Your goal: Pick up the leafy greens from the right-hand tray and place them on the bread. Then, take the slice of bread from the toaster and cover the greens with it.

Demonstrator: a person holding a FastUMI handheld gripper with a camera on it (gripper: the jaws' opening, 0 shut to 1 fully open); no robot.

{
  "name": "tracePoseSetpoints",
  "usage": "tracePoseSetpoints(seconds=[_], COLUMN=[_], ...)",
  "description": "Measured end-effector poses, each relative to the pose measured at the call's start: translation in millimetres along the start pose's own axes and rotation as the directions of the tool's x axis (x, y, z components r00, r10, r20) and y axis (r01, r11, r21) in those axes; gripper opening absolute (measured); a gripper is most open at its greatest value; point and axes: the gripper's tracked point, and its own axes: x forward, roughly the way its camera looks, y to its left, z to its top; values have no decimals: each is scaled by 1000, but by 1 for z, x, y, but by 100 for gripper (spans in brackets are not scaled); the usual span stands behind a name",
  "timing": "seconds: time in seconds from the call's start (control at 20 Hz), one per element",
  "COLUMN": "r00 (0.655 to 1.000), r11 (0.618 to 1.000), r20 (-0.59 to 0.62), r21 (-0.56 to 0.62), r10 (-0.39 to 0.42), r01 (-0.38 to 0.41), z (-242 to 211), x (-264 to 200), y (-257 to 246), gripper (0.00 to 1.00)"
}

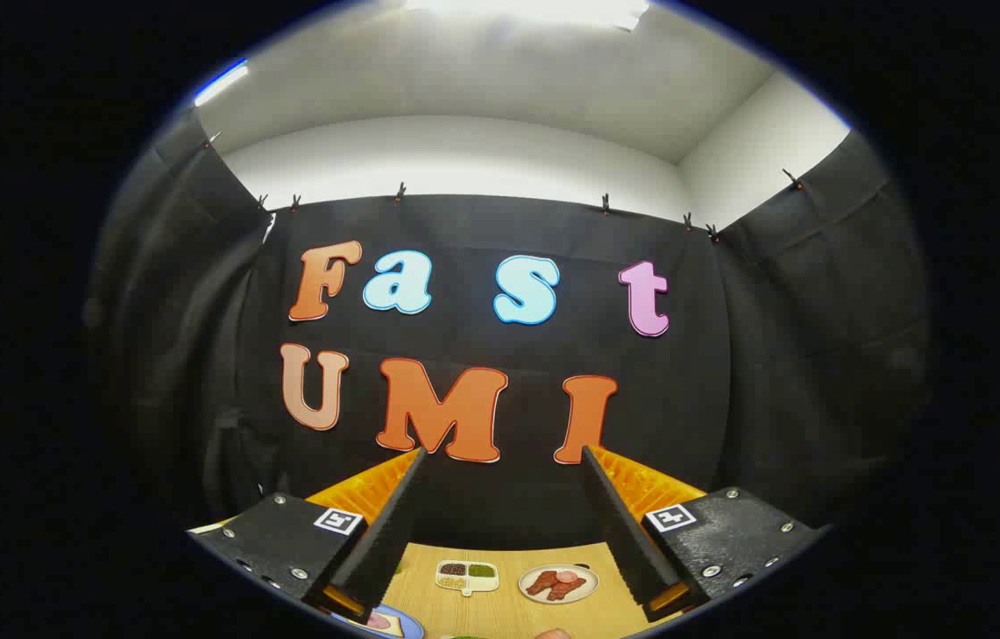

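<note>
Gripper view, single entry.

Item 1, gripper point(504, 454): two fingers rising from the lower part of the view, set wide apart, tips well separated. Nothing lies between them and nothing touches either finger point(393, 524). The gripper is raised and tilted up, so most of what lies ahead of the tips is the booth's black cloth wall point(775, 355), with a white wall and ceiling point(500, 89) above it.

Item 2, wooden table point(500, 603): a narrow strip visible low between the fingers, well below the tips. Its far edge meets the cloth wall.

Item 3, divided dish point(467, 574): pale, with dark and green fillings, on the table between the fingers, near the far edge.

Item 4, round plate point(558, 583): white, carrying reddish-brown slices, just beside the divided dish on its right.

Item 5, blue-rimmed plate point(393, 624): partly hidden behind the left finger's base; contents pale and pinkish, too cut off to identify.

Item 6, leafy greens point(464, 636): only a thin green sliver at the lowest part of the table strip, cut off; identification uncertain. A small pinkish object point(553, 634) is likewise cut off beside it.

Open room: the space between and ahead of the fingers is free, the cloth wall standing well beyond the tips.
</note>
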Motion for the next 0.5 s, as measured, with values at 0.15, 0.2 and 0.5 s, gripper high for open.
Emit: tracePoseSetpoints(seconds=[0.15,0.2,0.5], r00=[1000,1000,1000], r11=[1000,1000,1000], r20=[-7,-10,-2], r21=[2,6,9], r10=[14,17,19], r01=[-14,-17,-19], z=[-2,-3,3], x=[6,6,11], y=[8,8,8], gripper=[100,100,100])
